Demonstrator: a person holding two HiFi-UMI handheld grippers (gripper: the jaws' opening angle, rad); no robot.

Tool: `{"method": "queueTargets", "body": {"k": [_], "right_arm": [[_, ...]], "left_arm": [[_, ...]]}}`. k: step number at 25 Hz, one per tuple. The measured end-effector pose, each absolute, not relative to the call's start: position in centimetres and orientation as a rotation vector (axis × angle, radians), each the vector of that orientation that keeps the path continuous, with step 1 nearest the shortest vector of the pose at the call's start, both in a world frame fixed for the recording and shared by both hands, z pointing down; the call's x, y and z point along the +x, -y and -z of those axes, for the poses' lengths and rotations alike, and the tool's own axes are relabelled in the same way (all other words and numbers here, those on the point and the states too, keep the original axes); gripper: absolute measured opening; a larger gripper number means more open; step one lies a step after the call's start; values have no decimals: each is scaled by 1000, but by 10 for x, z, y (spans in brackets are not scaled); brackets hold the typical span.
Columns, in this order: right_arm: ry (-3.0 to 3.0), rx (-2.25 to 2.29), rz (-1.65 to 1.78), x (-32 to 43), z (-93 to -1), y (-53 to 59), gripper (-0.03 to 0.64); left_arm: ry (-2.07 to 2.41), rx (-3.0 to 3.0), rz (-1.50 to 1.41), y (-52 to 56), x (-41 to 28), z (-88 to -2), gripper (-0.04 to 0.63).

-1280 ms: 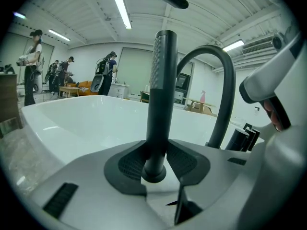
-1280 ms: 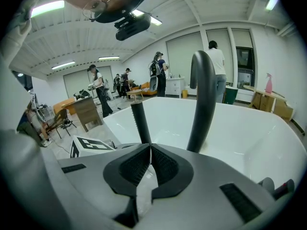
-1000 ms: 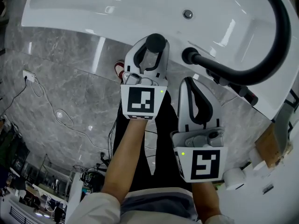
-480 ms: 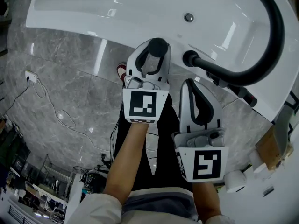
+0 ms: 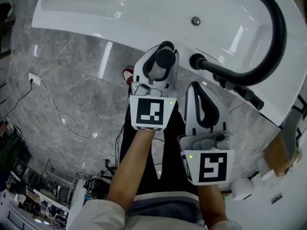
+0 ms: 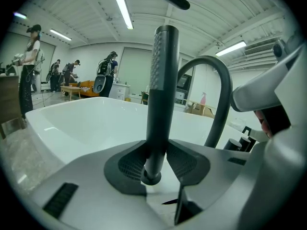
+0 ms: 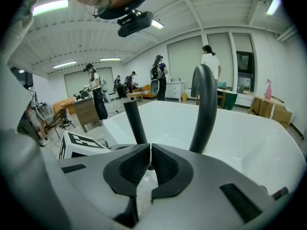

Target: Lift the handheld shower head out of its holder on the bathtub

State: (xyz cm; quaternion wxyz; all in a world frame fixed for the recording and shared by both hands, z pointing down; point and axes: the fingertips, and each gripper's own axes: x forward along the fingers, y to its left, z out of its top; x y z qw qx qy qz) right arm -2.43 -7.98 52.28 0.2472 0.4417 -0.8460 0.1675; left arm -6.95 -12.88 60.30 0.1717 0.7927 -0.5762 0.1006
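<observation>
**A:** Where's the shower head (image 6: 160, 80)?

**B:** Upright on the near rim of the tub (image 5: 96, 13), left of the spout (image 5: 280, 32). The left gripper (image 5: 161, 54) has its pads closed on the lower stem, one on each side.

**A:** So the lift is the step in hand?

**B:** I'd say so. The foot sits low between the jaws, though I can't make out the holder itself. Pull straight up along the stem with no tilt, so it doesn't bind. Squeeze firmly, because the stem is smooth and round and could slide through the pads.

**A:** And the spout?

**B:** It's just to the right, arching over the tub. Rise clear of it and don't swing right.

**A:** The right gripper (image 5: 195, 87)?

**B:** It's nearer, just right of the left one. Its jaws are almost together, with nothing between them. It's best held back. A hose may trail below, though none shows.
</observation>
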Motion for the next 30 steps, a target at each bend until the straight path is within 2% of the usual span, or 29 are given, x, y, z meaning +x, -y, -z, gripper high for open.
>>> {"method": "queueTargets", "body": {"k": [30], "right_arm": [[2324, 1194, -446, -27, -513, 74, 21]], "left_arm": [[1643, 2162, -262, 106, -85, -579, 132]]}}
